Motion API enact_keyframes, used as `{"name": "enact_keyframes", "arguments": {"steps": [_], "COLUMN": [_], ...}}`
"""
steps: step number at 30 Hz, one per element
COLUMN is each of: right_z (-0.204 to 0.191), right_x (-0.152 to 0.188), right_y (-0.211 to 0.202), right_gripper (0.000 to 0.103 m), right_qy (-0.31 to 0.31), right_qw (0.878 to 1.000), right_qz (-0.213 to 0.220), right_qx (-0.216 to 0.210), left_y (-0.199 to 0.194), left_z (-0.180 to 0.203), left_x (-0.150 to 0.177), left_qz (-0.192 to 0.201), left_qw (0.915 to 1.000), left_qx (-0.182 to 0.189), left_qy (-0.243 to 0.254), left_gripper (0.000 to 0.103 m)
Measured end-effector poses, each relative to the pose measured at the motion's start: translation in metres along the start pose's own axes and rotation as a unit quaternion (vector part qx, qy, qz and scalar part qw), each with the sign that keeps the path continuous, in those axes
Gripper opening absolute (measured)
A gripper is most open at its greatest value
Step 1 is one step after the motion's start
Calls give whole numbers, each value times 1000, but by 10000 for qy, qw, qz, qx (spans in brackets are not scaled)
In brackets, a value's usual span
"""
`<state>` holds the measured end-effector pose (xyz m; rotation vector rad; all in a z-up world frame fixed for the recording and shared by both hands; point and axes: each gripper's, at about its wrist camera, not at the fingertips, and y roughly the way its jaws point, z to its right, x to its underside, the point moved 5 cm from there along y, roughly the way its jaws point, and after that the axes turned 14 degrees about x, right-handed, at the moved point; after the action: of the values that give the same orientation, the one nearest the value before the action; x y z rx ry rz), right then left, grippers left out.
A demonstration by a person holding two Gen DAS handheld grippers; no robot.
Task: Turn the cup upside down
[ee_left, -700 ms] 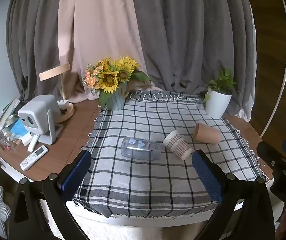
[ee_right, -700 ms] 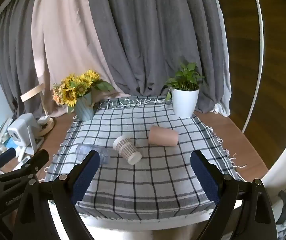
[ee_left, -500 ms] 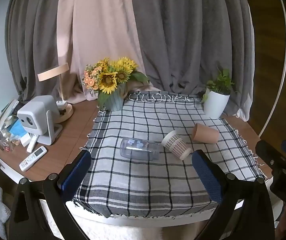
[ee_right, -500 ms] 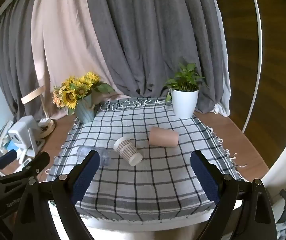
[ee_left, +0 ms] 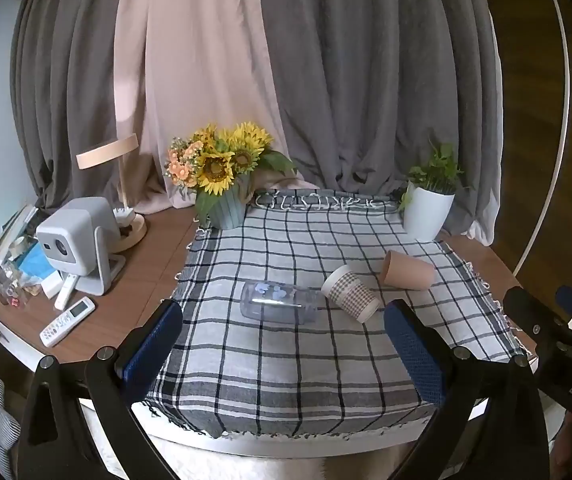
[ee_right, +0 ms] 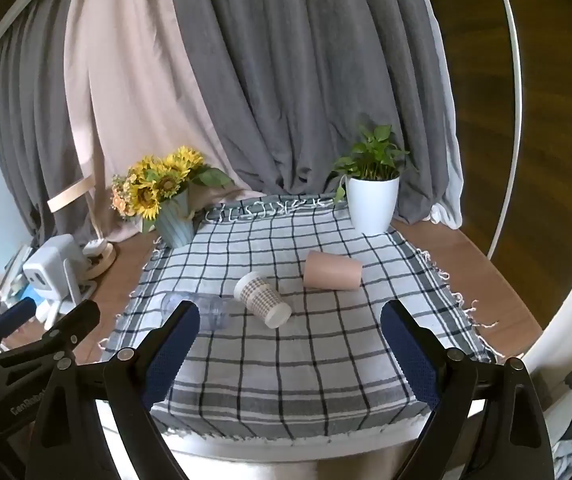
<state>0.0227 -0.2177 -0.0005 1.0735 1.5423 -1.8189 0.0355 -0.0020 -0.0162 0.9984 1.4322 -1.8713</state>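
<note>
Three cups lie on their sides on a checked cloth [ee_left: 286, 360]: a clear plastic cup [ee_left: 278, 303], a patterned paper cup [ee_left: 350, 294] and a pink cup [ee_left: 408, 270]. They also show in the right wrist view: clear cup [ee_right: 206, 308], patterned cup [ee_right: 262, 299], pink cup [ee_right: 332, 270]. My left gripper [ee_left: 282, 348] is open and empty, in front of the table's near edge. My right gripper [ee_right: 290, 344] is open and empty, beside it to the right.
A sunflower vase [ee_left: 226, 208] stands at the cloth's back left, a white plant pot [ee_left: 428, 214] at the back right. A projector [ee_left: 76, 240], lamp [ee_left: 126, 216], remote [ee_left: 68, 321] and clutter sit on the wooden table to the left. Curtains hang behind.
Both grippers have drifted slightly back and up; the table looks a little smaller. The cups have not moved.
</note>
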Motion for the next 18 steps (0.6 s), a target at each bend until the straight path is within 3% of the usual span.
{"name": "enact_keyframes", "arguments": {"steps": [18], "right_z": [6], "right_x": [2], "right_y": [1], "right_gripper": [92], "right_qy": [59], "right_qw": [10000], "right_qz": [-16], "right_qx": [-23], "left_y": [0], "left_z": [1], "left_x": [6], "left_qz": [-60], "left_qw": [9999], "left_qx": [88], "left_qy": [-48], "left_gripper": [103]}}
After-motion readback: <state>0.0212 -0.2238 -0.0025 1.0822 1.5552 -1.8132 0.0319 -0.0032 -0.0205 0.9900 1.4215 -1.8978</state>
